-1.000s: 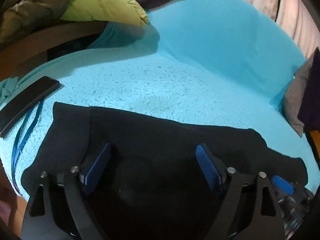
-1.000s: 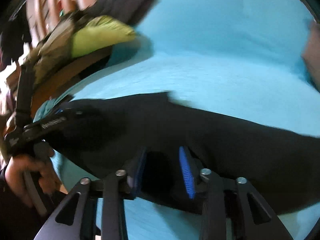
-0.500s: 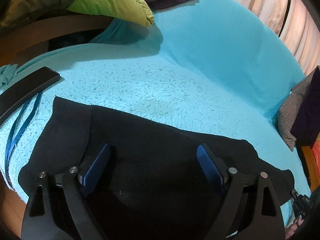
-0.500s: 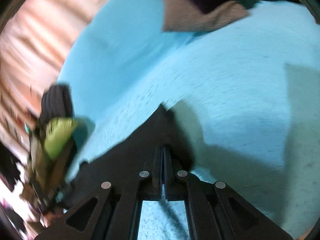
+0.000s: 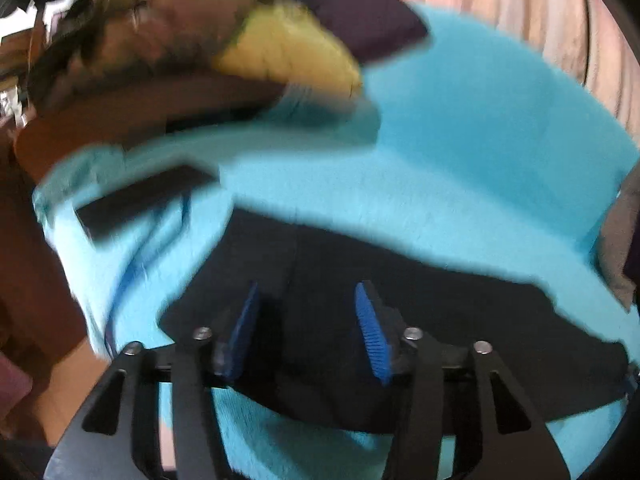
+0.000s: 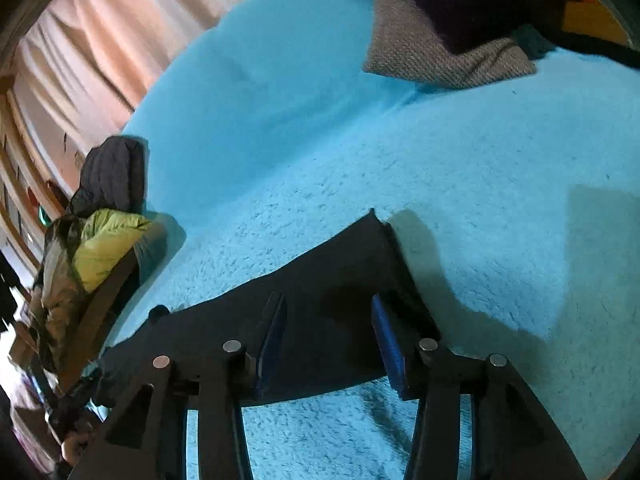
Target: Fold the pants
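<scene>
- While the left wrist view is blurry, the left gripper [image 5: 308, 324] shows over the black pants [image 5: 440, 320], which lie flat on the blue blanket [image 5: 460, 160]. Its jaws are half wide and closing, with pants cloth between them; I cannot tell if the pads [image 5: 370, 330] pinch it yet. A flat black thing [image 5: 144, 200] lies on the blanket, beyond the pants.
- From the right wrist view, the right gripper [image 6: 328, 340] sits over one end of the pants [image 6: 320, 280]. Its jaws are half wide and opening, so the cloth looks let go.
- I think the pants are folded into one long strip. Folding them shorter is still left.
</scene>
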